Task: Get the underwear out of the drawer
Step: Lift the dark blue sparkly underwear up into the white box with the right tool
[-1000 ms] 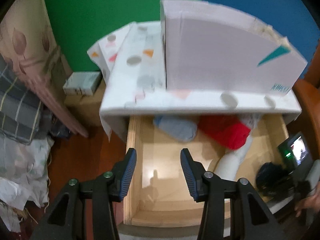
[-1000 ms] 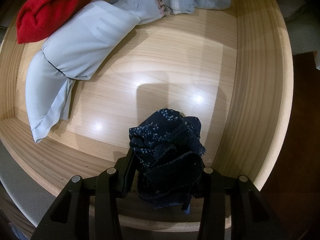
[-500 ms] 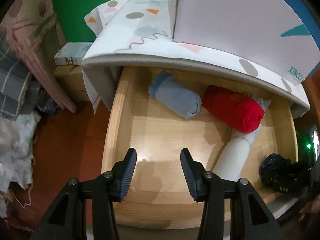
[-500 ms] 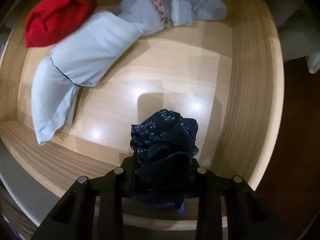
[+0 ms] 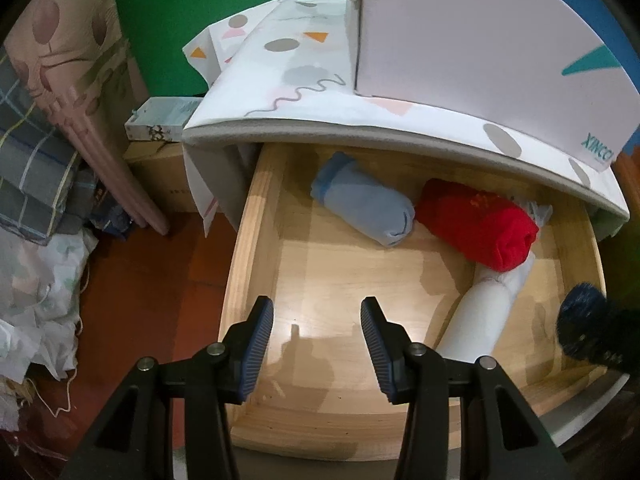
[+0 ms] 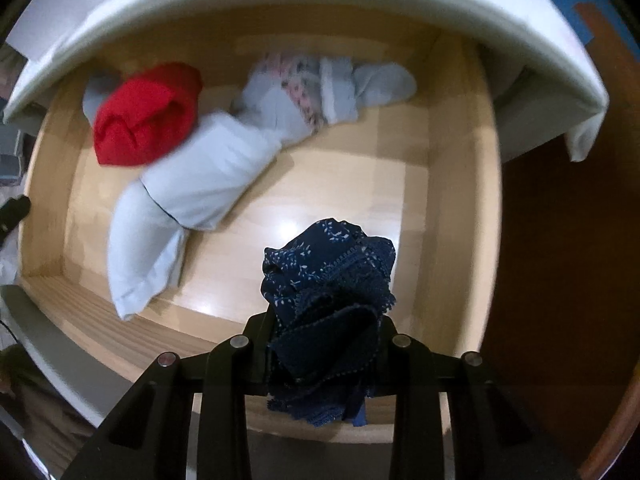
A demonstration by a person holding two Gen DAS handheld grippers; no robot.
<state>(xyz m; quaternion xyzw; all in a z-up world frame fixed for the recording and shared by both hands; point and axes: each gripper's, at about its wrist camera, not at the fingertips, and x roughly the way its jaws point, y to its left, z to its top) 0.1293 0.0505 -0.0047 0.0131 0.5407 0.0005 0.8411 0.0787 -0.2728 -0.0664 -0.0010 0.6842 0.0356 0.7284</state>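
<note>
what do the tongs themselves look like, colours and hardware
Left tongs: black plastic arms with triangular cut-outs, round silver pivot bolts, and ribbed blue pads on the fingers. Right tongs: the same black arms and silver bolts; their pads are hidden. No cables or sleeves visible.

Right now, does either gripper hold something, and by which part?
The right gripper is shut on the dark blue patterned underwear, pinching its bunched lower part. The left gripper is open and holds nothing.
</note>
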